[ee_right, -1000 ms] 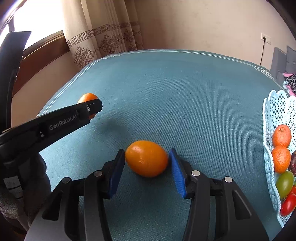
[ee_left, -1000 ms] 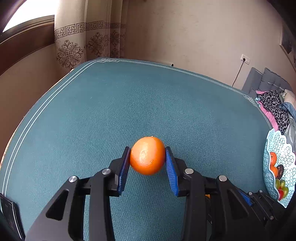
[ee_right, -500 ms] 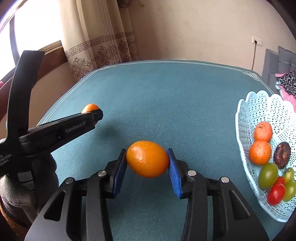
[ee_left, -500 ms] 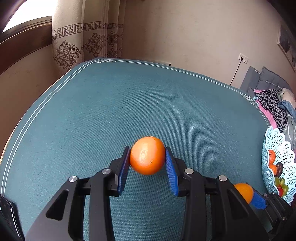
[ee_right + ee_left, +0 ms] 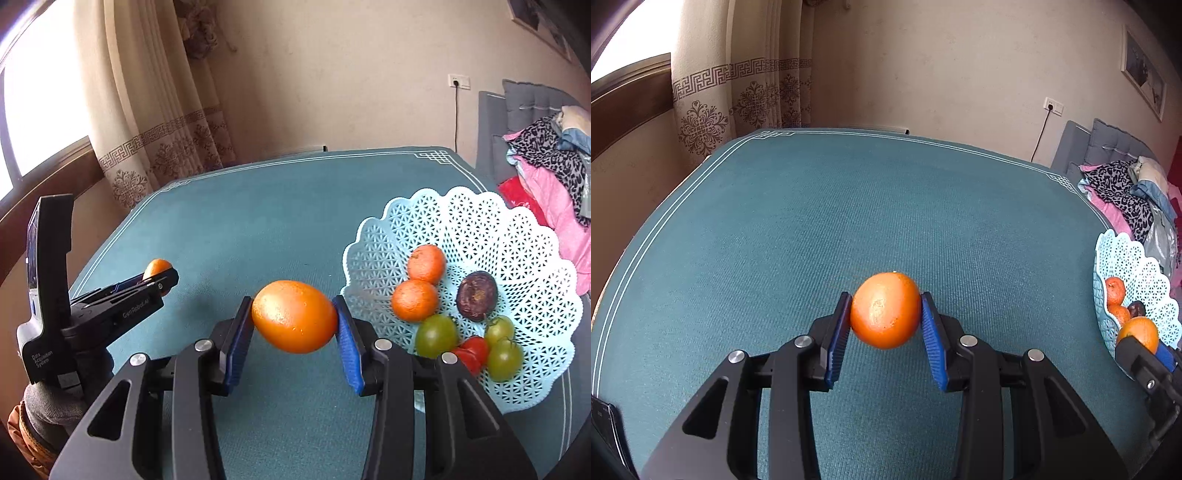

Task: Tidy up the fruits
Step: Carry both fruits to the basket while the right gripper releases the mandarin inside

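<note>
Carried toward the lattice basket (image 5: 480, 229): round orange (image 5: 885, 311) clenched in left tongs (image 5: 885, 325) above the teal worktop (image 5: 849, 221), oval orange (image 5: 294, 316) gripped in right tongs (image 5: 294, 328) beside the rim; next, probably lowering in, releasing.

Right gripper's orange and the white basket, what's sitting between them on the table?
Nothing: in the right wrist view, only bare teal tablecloth separates the held orange from the basket.

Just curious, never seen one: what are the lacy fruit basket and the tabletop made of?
The basket looks like moulded plastic, pale blue and slightly glossy, judging by its uniform cut-out lattice and scalloped rim. The tabletop seems covered in teal woven fabric: fine ribbed texture, matte, white border lines.
</note>
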`<state>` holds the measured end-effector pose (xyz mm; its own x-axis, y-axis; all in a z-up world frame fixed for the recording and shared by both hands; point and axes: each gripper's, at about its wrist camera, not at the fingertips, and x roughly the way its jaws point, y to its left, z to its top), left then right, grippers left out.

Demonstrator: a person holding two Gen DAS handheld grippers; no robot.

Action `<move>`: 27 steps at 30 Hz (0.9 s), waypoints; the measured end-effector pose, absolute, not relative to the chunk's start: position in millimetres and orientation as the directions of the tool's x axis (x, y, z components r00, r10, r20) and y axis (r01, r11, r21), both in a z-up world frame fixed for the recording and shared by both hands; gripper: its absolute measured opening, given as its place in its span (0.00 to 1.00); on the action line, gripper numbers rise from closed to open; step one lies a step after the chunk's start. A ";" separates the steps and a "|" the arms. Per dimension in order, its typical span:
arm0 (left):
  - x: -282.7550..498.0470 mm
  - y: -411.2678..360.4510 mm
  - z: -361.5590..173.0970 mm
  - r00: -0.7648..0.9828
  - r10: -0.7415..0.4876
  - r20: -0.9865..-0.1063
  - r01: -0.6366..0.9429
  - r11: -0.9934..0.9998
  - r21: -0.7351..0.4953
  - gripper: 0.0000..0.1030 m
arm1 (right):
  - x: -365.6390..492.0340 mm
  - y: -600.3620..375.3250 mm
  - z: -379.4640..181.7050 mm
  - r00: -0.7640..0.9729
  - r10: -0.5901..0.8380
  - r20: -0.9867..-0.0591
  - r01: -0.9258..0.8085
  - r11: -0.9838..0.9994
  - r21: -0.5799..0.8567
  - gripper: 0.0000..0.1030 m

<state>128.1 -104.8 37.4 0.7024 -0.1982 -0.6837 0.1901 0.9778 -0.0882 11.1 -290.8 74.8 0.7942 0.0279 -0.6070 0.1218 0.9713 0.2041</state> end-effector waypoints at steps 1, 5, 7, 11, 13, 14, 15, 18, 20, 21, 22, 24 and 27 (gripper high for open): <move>125.8 -107.6 38.3 0.703 -0.205 -0.681 0.201 0.976 -0.085 0.37 | 10.5 -293.6 77.7 0.798 0.016 -0.603 0.135 0.970 0.203 0.42; 119.3 -115.6 39.0 0.703 -0.222 -0.676 0.231 0.970 -0.078 0.37 | -3.0 -317.6 84.4 0.809 -0.044 -0.586 0.198 0.959 0.201 0.42; 117.7 -117.9 39.0 0.702 -0.227 -0.675 0.240 0.968 -0.076 0.37 | -8.9 -331.8 86.1 0.809 -0.082 -0.582 0.240 0.950 0.199 0.42; 113.8 -122.0 37.9 0.700 -0.229 -0.676 0.248 0.966 -0.070 0.37 | -21.2 -363.2 89.7 0.800 -0.162 -0.578 0.325 0.926 0.191 0.42; 112.5 -123.4 37.7 0.701 -0.229 -0.676 0.252 0.966 -0.066 0.37 | -27.6 -379.0 89.1 0.794 -0.194 -0.576 0.360 0.914 0.188 0.42; 111.8 -124.2 37.7 0.701 -0.228 -0.676 0.253 0.965 -0.063 0.37 | -29.2 -385.0 88.9 0.789 -0.211 -0.577 0.378 0.907 0.185 0.42; 111.2 -125.0 37.6 0.701 -0.227 -0.676 0.254 0.965 -0.061 0.37 | -30.3 -390.7 88.0 0.784 -0.227 -0.577 0.395 0.901 0.182 0.42; 109.2 -127.8 37.7 0.699 -0.234 -0.676 0.263 0.963 -0.061 0.37 | -33.9 -406.4 84.6 0.771 -0.258 -0.582 0.433 0.883 0.182 0.42; 107.9 -130.7 37.7 0.695 -0.236 -0.679 0.269 0.961 -0.059 0.37 | -34.7 -413.9 81.3 0.763 -0.273 -0.586 0.452 0.873 0.181 0.42; 107.7 -132.1 37.9 0.692 -0.239 -0.681 0.272 0.960 -0.060 0.37 | -34.7 -417.5 80.0 0.759 -0.278 -0.589 0.459 0.870 0.181 0.42; 107.1 -133.5 37.9 0.689 -0.241 -0.683 0.276 0.959 -0.060 0.37 | -34.7 -420.7 78.7 0.756 -0.281 -0.590 0.462 0.869 0.178 0.42; 106.2 -135.8 39.0 0.685 -0.245 -0.686 0.282 0.958 -0.061 0.37 | -35.1 -424.9 76.8 0.750 -0.294 -0.592 0.471 0.866 0.166 0.43; 102.4 -140.7 42.9 0.684 -0.252 -0.684 0.295 0.954 -0.056 0.37 | -36.4 -430.6 73.2 0.743 -0.307 -0.594 0.483 0.861 0.159 0.43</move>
